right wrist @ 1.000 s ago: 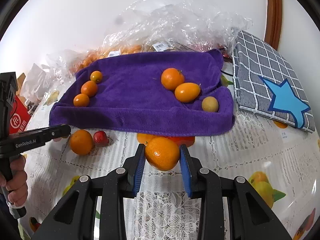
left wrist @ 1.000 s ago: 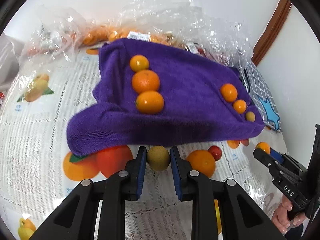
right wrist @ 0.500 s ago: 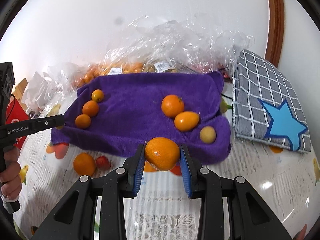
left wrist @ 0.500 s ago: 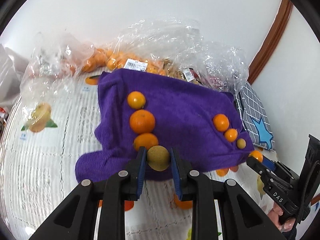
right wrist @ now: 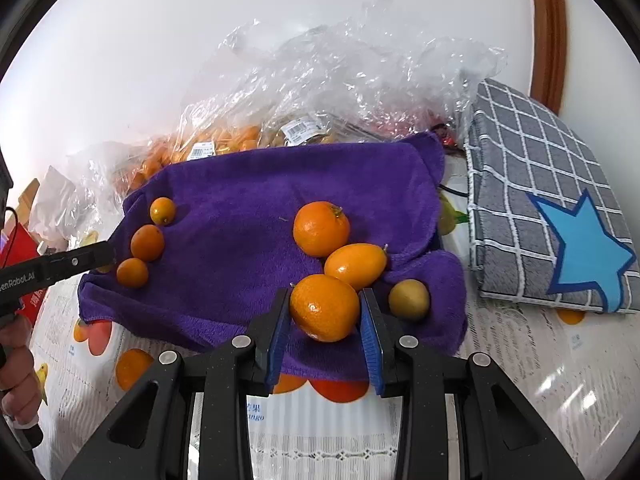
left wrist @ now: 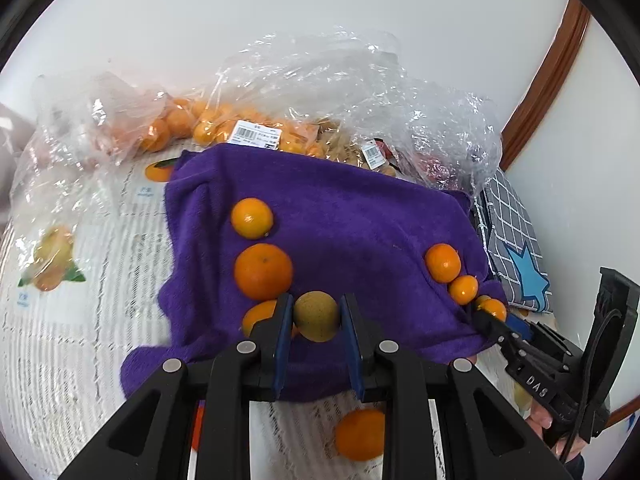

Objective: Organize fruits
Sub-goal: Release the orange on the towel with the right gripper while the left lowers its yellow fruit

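Observation:
A purple towel (left wrist: 352,216) lies on the table with two rows of fruit. My left gripper (left wrist: 316,307) is shut on a small yellow-green fruit (left wrist: 316,318) and hangs over the towel's near edge, beside the left row: two oranges (left wrist: 252,218) (left wrist: 263,271) and a third half hidden behind the finger. My right gripper (right wrist: 324,300) is shut on an orange (right wrist: 324,307) just in front of the right row: a round orange (right wrist: 321,228), an oval one (right wrist: 355,265) and a yellow-green fruit (right wrist: 409,300).
Crumpled plastic bags of fruit (left wrist: 320,92) line the wall behind the towel. A grey checked cloth with a blue star (right wrist: 540,216) lies to the right. One loose orange (left wrist: 360,434) sits on the fruit-print tablecloth in front of the towel. A red box (right wrist: 24,248) stands at far left.
Both grippers have carried their fruit forward from above the bare tablecloth to above the towel's near edge, close to the two rows. Neither grip has changed.

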